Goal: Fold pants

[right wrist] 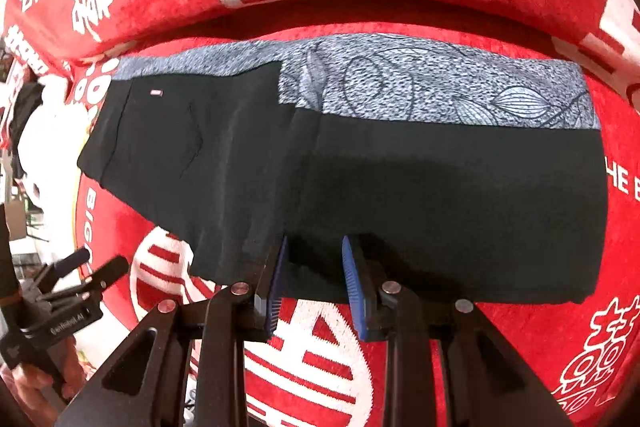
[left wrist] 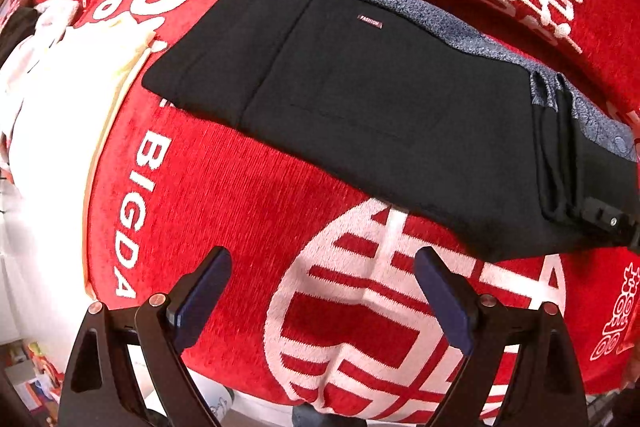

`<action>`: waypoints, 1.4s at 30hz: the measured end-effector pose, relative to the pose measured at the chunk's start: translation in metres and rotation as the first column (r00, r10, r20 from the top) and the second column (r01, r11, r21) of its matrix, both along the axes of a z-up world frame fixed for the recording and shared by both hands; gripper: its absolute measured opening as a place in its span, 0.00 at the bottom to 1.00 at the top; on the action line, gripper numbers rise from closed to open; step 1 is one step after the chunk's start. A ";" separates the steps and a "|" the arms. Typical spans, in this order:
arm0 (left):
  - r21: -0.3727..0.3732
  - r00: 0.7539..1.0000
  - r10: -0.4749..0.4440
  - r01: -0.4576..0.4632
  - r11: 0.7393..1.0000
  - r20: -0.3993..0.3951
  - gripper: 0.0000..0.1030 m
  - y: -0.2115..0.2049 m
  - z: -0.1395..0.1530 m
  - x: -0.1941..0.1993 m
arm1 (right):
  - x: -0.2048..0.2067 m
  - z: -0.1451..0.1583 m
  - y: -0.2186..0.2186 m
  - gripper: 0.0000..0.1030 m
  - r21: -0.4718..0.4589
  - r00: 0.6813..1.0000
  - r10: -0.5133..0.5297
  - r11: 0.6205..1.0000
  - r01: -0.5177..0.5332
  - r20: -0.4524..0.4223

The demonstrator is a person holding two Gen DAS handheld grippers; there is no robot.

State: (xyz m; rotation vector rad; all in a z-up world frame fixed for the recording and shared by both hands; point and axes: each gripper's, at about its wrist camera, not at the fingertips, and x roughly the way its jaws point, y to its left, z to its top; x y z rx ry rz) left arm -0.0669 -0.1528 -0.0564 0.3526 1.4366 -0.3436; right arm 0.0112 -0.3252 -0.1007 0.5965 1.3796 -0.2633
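Right gripper [right wrist: 314,267], jaws narrowed but pinching nothing, hovers at the near hem of soft, limp black pants [right wrist: 360,179] on the red blanket [right wrist: 540,339]; I'd pinch that doubled edge.

Black gripper [left wrist: 322,291], seemingly blue pads [left wrist: 204,291]

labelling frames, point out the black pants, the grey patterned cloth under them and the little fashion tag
black pants [right wrist: 440,187], right wrist view, on the flat front panel
grey patterned cloth [right wrist: 420,83], right wrist view, on the exposed strip
fashion tag [left wrist: 369,22], left wrist view, on its middle
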 end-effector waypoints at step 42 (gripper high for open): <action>-0.127 0.900 0.299 -0.272 0.954 0.317 0.91 0.108 -0.026 0.182 | 0.093 0.014 0.066 0.74 -0.312 0.982 0.130 0.947 -0.083 0.135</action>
